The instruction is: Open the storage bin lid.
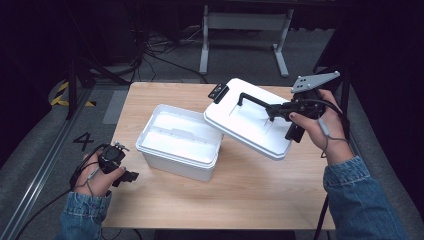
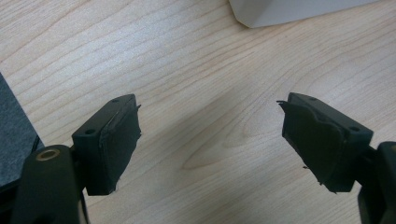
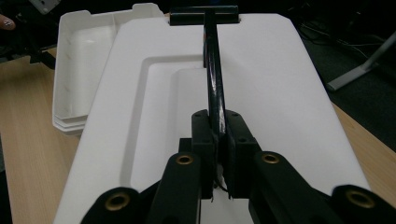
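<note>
A white box [image 1: 177,142] stands open near the middle of the wooden table [image 1: 225,200]. Its white lid [image 1: 250,125] is held tilted in the air, with the left edge over the box's right rim. My right gripper [image 1: 274,111] is shut on the lid's black handle [image 1: 252,100]; in the right gripper view the handle [image 3: 214,70] runs up from between the jaws of the right gripper [image 3: 219,133] across the lid [image 3: 261,84], with the box [image 3: 79,60] behind at left. My left gripper [image 1: 131,176] rests open at the table's front left, and in its own view the left gripper [image 2: 210,140] has bare wood between its jaws.
A black latch [image 1: 218,92] sits on the lid's far edge. A corner of the white box [image 2: 280,9] shows at the top of the left gripper view. Dark floor with cables and a table frame [image 1: 245,30] lies beyond the table.
</note>
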Motion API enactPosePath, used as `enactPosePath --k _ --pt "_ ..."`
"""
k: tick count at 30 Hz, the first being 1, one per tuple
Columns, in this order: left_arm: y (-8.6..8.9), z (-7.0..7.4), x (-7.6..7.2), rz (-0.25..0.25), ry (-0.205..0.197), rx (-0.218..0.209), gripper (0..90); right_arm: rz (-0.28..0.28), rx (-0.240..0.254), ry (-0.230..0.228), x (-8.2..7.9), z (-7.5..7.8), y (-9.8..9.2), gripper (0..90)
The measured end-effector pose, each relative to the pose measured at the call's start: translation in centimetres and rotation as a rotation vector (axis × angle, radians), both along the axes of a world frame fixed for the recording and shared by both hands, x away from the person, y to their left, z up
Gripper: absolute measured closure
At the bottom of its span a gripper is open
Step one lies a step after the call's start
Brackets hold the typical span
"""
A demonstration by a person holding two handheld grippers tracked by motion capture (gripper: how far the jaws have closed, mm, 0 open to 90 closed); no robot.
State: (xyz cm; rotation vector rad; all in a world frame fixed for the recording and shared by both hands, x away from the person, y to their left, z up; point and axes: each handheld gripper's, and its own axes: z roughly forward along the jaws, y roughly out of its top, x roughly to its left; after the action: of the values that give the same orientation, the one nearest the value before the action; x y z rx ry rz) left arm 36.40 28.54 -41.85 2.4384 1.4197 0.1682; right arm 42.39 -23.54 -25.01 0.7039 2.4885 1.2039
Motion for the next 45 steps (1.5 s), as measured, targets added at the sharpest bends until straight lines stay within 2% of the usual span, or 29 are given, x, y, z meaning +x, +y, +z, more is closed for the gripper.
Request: enactPosePath --k 6,8,10,16,23,24,26,28,41,45 --pt "0.1 -0.1 0.0 0.009 0.008 -0.006 19.7 -0.058 0.007 0.014 0.3 -0.6 -2.7 85.2" --pt "0.0 -0.1 0.0 0.009 0.005 -0.006 19.8 -0.068 0.006 0.016 0.3 -0.8 -3.0 85.2" --pt "0.1 -0.1 0.0 0.009 0.006 -0.009 19.8 -0.115 0.001 0.025 0.8 -1.7 -4.5 85.2" --pt "0.0 -0.2 0.0 0.003 0.004 -0.006 18.7 -0.181 -0.005 0.056 1.8 -3.6 -6.7 85.2" --pt "0.2 -0.2 0.1 0.007 0.005 -0.002 18.8 -0.223 -0.024 0.089 2.7 -5.7 -7.8 85.2" --pt "0.2 -0.2 0.1 0.007 0.004 -0.002 18.9 -0.233 -0.03 0.101 2.9 -6.5 -8.1 85.2" --pt "0.2 -0.2 0.0 0.008 0.005 -0.003 18.9 -0.237 -0.031 0.106 3.0 -6.7 -8.2 85.1" --pt "0.2 -0.3 0.1 0.006 0.004 -0.001 18.9 -0.25 -0.044 0.125 3.3 -7.8 -8.4 85.2" --pt "0.2 -0.3 0.1 0.007 -0.001 0.002 19.0 -0.27 -0.079 0.155 4.1 -12.0 -8.8 85.1" --pt "0.2 -0.3 0.1 0.007 -0.001 0.002 19.0 -0.274 -0.071 0.169 4.2 -13.1 -8.8 85.1"
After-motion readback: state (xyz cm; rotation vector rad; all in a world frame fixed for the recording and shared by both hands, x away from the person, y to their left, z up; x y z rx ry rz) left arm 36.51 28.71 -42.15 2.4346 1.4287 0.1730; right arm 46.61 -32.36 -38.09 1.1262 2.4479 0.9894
